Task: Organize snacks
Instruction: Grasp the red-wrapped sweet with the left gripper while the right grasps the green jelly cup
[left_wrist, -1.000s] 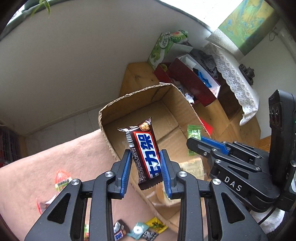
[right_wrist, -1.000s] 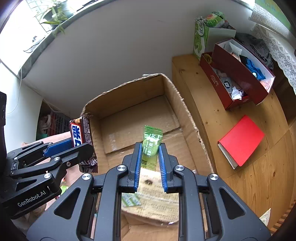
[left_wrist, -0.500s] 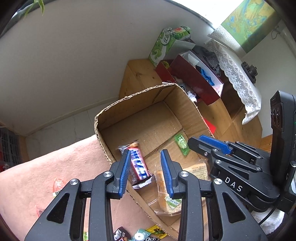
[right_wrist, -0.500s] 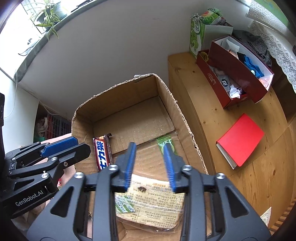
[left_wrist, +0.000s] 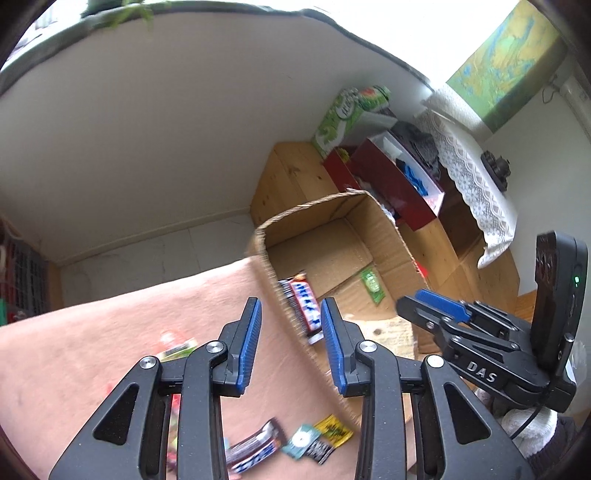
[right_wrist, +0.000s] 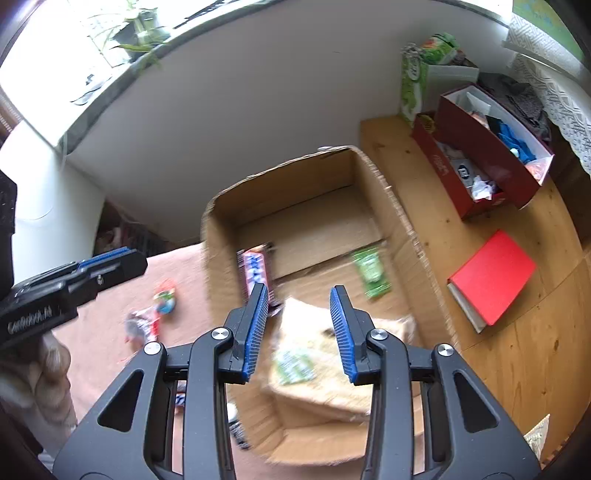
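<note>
Both tongs hang parted with nothing between their ribbed blue pads: the left tongs (left_wrist: 291, 345) over the near-left rim of the corrugated cardboard box (right_wrist: 402, 221), the right tongs (right_wrist: 299, 332) above its near end. Down on the box's flat floor, the glossy chocolate bar (right_wrist: 256, 275) lies by the left wall and the small crinkly green sachet (right_wrist: 371, 271) by the right. Loose foil wrappers (left_wrist: 314, 439) dot the soft pink blanket (left_wrist: 92, 332) left of the box.

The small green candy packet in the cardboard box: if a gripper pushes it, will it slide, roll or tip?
The green candy packet lies flat on the cardboard box floor, so it would probably slide, not roll or tip. It looks thin and light, so its edges may crumple. Both grippers are open and apart from it.
</note>
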